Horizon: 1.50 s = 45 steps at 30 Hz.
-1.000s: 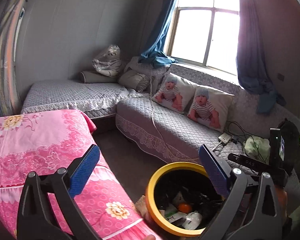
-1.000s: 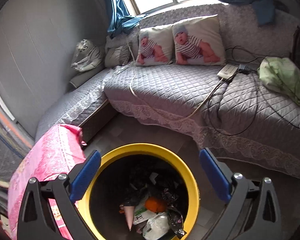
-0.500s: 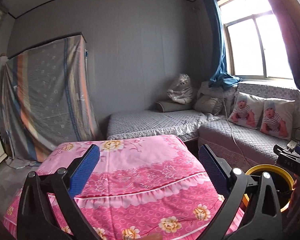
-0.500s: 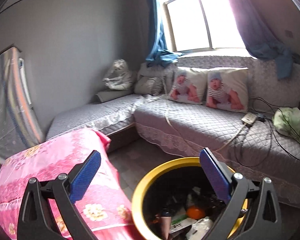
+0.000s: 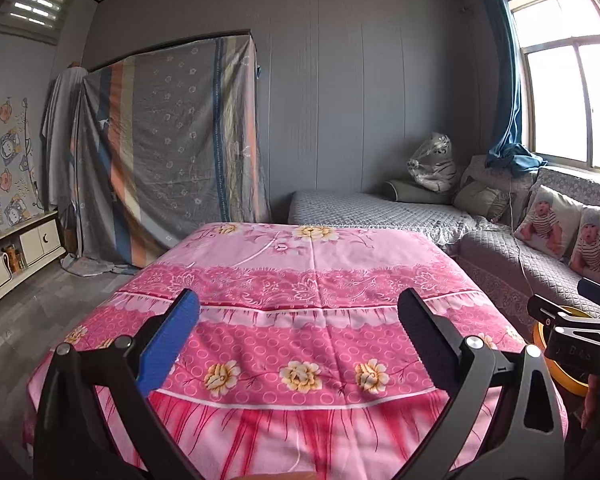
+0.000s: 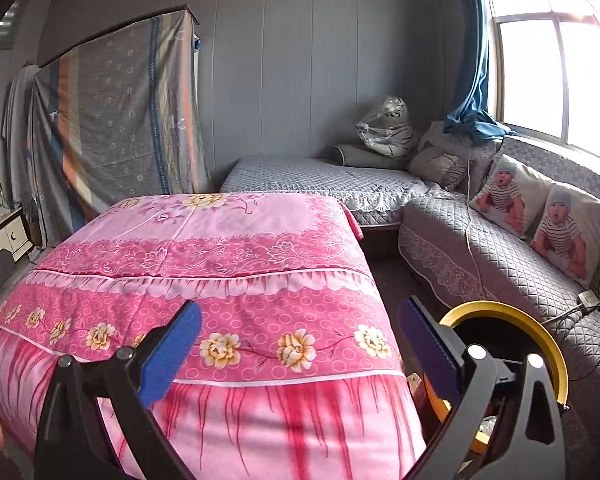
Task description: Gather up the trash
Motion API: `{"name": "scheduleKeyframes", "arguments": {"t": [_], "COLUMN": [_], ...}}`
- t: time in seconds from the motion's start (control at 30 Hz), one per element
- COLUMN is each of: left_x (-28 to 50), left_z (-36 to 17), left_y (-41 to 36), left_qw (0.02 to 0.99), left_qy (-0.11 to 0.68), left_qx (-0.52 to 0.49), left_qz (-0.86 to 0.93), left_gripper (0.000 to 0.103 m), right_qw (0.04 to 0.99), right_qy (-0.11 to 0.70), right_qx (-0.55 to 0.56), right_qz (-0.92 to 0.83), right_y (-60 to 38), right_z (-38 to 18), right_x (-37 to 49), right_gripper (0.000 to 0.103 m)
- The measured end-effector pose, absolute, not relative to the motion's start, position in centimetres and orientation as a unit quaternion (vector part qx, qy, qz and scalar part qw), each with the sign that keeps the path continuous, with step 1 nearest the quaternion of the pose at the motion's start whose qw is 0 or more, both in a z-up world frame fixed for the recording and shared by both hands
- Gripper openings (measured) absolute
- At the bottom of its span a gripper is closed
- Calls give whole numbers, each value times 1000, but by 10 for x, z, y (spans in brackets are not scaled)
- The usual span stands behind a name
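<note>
Facing the pink table cover (image 5: 312, 280), both tongs (left (image 5: 298, 322), right (image 6: 300, 326)) gape wide, holding nothing.

Daylight glare from window (image 6: 556, 76), dim grey room, fisheye-curved edges

The tabletop cloth (image 5: 312, 280) is pink with yellow flowers. The bin rim (image 6: 500, 309) is yellow, the sofa cover (image 6: 512, 264) grey quilted, the curtain (image 6: 474, 60) blue.
</note>
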<state>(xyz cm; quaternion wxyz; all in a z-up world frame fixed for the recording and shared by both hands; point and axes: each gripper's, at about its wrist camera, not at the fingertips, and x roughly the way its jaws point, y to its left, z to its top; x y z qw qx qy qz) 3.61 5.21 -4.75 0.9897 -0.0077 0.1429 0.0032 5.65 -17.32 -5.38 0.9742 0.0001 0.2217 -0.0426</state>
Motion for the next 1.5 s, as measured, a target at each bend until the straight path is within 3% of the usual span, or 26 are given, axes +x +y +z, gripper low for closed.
{"name": "scheduleKeyframes", "arguments": {"t": [1.5], "left_x": [14], "left_z": [-49], "left_y": [56], "left_qw": [985], "left_qy": [168], "left_qx": [-39], "left_qz": [9], "left_gripper": [95], "right_qw": [974], "right_qy": [220], "right_qx": [19], "right_qz": [-44], "right_y": [-163], "right_z": [-74], "right_x": [29], "right_gripper": [95]}}
